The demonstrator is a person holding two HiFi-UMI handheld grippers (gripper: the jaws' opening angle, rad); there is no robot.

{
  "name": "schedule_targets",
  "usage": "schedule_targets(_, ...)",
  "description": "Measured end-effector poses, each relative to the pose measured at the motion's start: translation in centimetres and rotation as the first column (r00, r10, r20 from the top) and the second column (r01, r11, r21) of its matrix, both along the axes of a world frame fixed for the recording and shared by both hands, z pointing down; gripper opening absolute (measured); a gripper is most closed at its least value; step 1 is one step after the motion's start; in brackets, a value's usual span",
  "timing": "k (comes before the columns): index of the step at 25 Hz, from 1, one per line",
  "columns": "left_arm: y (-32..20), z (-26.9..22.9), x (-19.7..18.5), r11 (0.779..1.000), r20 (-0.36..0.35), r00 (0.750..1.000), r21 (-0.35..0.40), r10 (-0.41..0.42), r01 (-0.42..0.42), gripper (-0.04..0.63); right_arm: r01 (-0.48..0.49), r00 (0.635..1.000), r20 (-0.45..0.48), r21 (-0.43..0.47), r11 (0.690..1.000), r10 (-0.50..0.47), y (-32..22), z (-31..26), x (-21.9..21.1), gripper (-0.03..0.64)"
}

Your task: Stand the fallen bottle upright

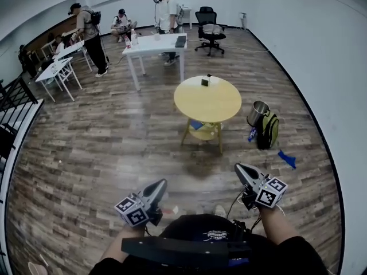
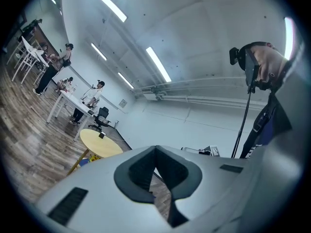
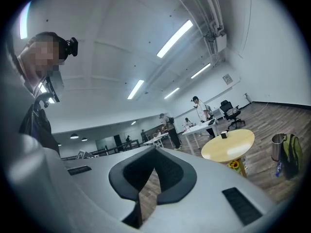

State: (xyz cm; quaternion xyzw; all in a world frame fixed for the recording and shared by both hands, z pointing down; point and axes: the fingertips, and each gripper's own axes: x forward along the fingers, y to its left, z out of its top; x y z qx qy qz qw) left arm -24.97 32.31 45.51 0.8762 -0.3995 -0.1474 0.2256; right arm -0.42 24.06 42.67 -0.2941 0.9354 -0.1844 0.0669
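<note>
Nearest, the left gripper (image 1: 164, 183) and right gripper (image 1: 237, 167) point forward over the wood floor (image 1: 114, 148), each with its jaws closed together on nothing. Ahead of both stands a round bench (image 1: 218, 105) bearing a small dark box (image 1: 205, 82). Ahead-right of the right gripper, a blue thing (image 1: 252, 134) touches a backpack (image 1: 268, 129); whether it is the bottle I cannot tell.

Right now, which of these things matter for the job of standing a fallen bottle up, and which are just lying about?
For the job: left gripper and right gripper, both shut and empty; no fallen bottle can be made out.

Lying about: round yellow table, green backpack, metal can, blue scrap on the floor, office chair, white table.
</note>
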Motion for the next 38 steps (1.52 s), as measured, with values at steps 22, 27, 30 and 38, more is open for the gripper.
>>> schedule_targets(22, -28.0, -2.4, 15.1, 0.989, 0.023, 0.989, 0.034, -0.145, 0.144, 0.023, 0.158, 0.987, 0.009, 0.038, 0.987, -0.158, -31.5, -1.3, 13.7, 0.025)
schedule_targets(27, -33.6, -1.7, 16.4, 0.994, 0.028, 0.994, 0.014, -0.105, 0.105, 0.023, 0.116, 0.993, 0.017, 0.007, 0.993, -0.116, -36.7, -0.1, 15.3, 0.025)
schedule_targets(30, -37.3, -1.1, 15.2, 0.996, 0.017, 0.996, 0.008, -0.090, 0.090, 0.023, 0.098, 0.995, 0.009, 0.004, 0.995, -0.098, -39.6, 0.7, 14.5, 0.025)
schedule_targets(38, -46.8, -0.3, 6.9, 1.000, 0.009, 1.000, 0.025, 0.016, -0.016, 0.023, 0.014, 1.000, -0.023, 0.015, 1.000, -0.014, -46.6, -0.2, 6.6, 0.025)
